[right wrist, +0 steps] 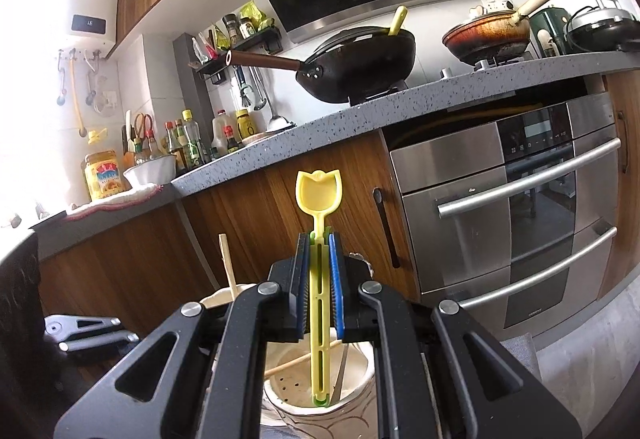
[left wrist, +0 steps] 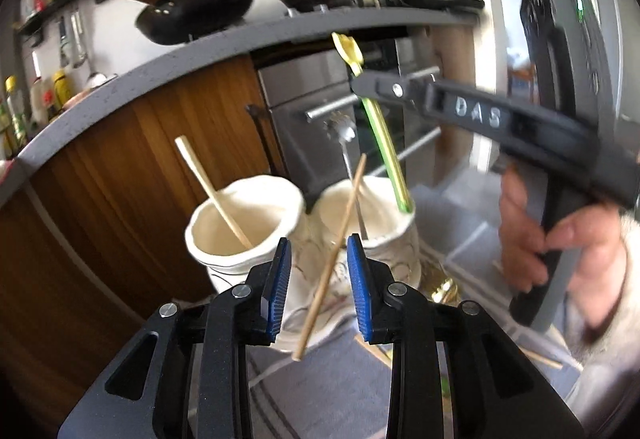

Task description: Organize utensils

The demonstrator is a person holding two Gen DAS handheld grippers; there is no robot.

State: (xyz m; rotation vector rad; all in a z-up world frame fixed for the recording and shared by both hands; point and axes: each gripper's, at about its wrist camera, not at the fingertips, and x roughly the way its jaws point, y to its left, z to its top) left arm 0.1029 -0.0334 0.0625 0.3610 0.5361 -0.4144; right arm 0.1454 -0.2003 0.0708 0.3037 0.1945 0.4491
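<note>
Two cream ceramic holders stand side by side: the left holder [left wrist: 244, 227] has one wooden stick in it; the right holder [left wrist: 384, 231] has a metal fork [left wrist: 344, 143] and the lower end of a yellow-green plastic spoon [left wrist: 384, 143]. My right gripper [right wrist: 319, 271] is shut on that spoon [right wrist: 318, 195], its handle end down inside the right holder [right wrist: 320, 395]. My left gripper [left wrist: 319, 267] is open; a wooden chopstick [left wrist: 332, 259] leans out of the right holder between its jaws, touching neither pad.
A grey countertop [right wrist: 360, 111] with a black wok [right wrist: 360, 67] and a frying pan [right wrist: 488, 35] runs behind. Below it are wooden cabinets and a steel oven [right wrist: 512, 219]. The holders stand on a grey striped cloth [left wrist: 332, 391]. A folded metal stand [right wrist: 88, 331] lies left.
</note>
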